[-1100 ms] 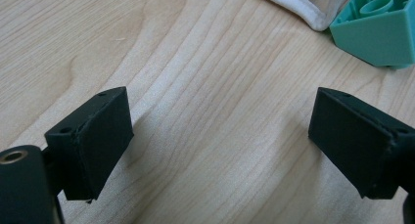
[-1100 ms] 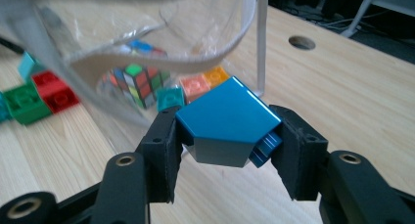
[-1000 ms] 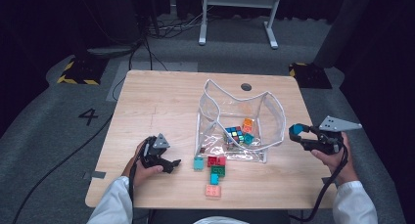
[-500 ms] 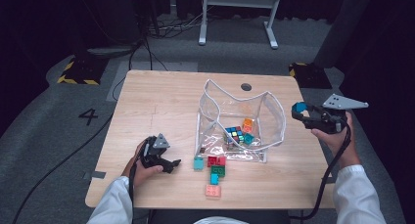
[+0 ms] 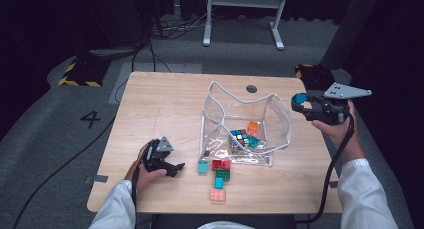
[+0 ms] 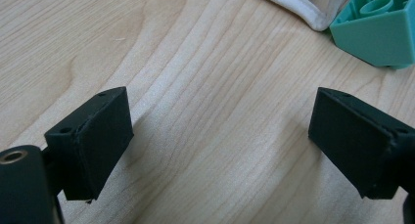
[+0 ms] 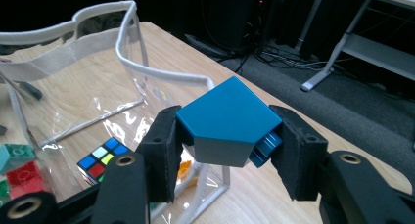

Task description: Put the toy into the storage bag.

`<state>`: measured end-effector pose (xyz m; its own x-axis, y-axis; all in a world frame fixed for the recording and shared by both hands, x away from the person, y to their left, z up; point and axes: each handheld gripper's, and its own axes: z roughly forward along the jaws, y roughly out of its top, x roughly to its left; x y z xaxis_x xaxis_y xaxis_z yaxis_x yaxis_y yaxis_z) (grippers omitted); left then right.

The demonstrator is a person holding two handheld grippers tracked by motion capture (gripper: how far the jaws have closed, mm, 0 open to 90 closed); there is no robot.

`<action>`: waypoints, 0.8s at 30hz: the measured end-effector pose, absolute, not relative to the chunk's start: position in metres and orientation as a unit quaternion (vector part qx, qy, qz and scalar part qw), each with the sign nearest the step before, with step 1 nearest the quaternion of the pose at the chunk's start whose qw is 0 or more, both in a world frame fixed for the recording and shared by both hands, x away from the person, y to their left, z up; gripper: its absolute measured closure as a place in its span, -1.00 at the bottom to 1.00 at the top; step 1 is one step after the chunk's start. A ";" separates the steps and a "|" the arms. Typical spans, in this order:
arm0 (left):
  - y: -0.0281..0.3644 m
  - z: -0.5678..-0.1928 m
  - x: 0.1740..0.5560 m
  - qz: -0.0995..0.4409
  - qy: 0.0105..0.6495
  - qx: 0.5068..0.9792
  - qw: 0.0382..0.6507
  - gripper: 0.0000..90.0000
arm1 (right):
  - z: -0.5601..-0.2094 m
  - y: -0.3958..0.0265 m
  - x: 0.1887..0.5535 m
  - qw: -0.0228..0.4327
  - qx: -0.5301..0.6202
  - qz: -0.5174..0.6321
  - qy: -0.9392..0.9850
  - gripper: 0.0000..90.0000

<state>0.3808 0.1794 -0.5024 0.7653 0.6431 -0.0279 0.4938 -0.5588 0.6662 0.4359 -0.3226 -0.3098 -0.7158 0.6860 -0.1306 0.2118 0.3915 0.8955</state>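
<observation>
Jaws of right gripper clamped on blue block, pads pressing both sides. High view: right gripper held in air just off table's right edge, beside clear bag, block at its tip. Bag stands open on table; cube and what looks like orange piece inside. Left gripper jaws wide apart, nothing between, resting low over wood near teal brick. Loose bricks lie before bag.

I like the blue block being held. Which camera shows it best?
The right gripper view: the blue block sits big and close, clamped in the right gripper. The high view shows it as a tiny blue spot beside the clear bag.
</observation>
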 end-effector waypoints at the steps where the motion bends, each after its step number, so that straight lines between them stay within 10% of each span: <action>1: 0.179 -0.502 0.381 0.110 0.325 0.876 0.340 -0.80 | -0.308 -0.320 0.436 0.246 0.280 0.476 0.797 0.08; 24: 0.179 -0.502 0.381 0.110 0.325 0.876 0.340 -0.79 | -0.316 -0.233 0.455 0.184 0.159 0.418 0.875 0.08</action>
